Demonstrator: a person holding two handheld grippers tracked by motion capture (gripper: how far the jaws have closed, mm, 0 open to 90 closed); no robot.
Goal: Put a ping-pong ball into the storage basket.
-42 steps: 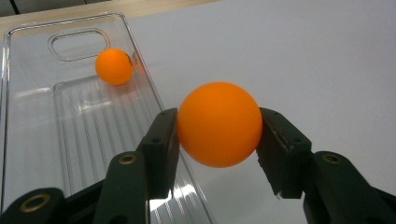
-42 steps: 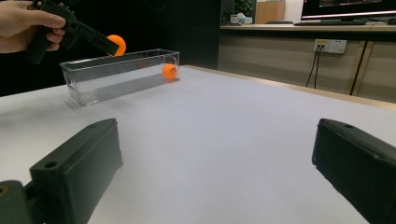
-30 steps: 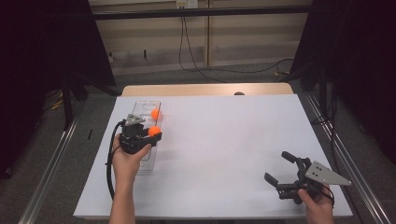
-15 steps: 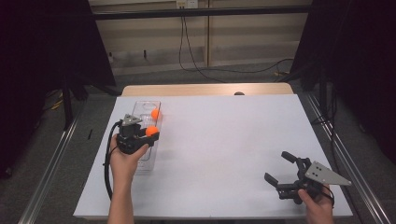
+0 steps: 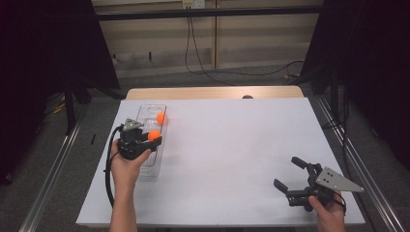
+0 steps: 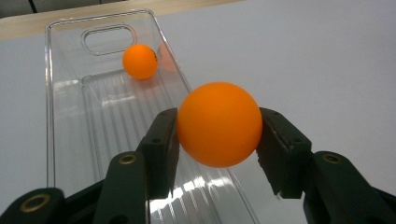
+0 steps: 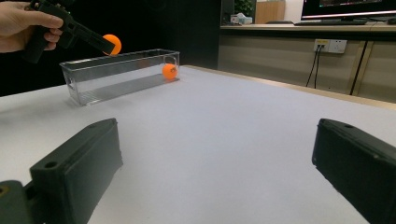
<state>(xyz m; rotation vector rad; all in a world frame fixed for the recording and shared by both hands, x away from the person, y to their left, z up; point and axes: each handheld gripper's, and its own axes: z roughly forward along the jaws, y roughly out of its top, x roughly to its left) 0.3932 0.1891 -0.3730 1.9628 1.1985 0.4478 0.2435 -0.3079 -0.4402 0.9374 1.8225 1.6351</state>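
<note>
Right, the orange ball point(image 6: 218, 124) I'm working with sits clamped between the jaws of my left gripper point(image 5: 145, 140), held in the air above the clear plastic tray point(image 5: 151, 164), over the tray's right-hand wall as the left gripper view shows it. A second orange ball point(image 6: 139, 61) lies inside that tray near its far end, close to the handle cut-out. My right gripper point(image 5: 290, 177) rests low over the white table point(image 5: 232, 145) at the near right corner, jaws wide apart and holding nothing, well apart from the tray.
</note>
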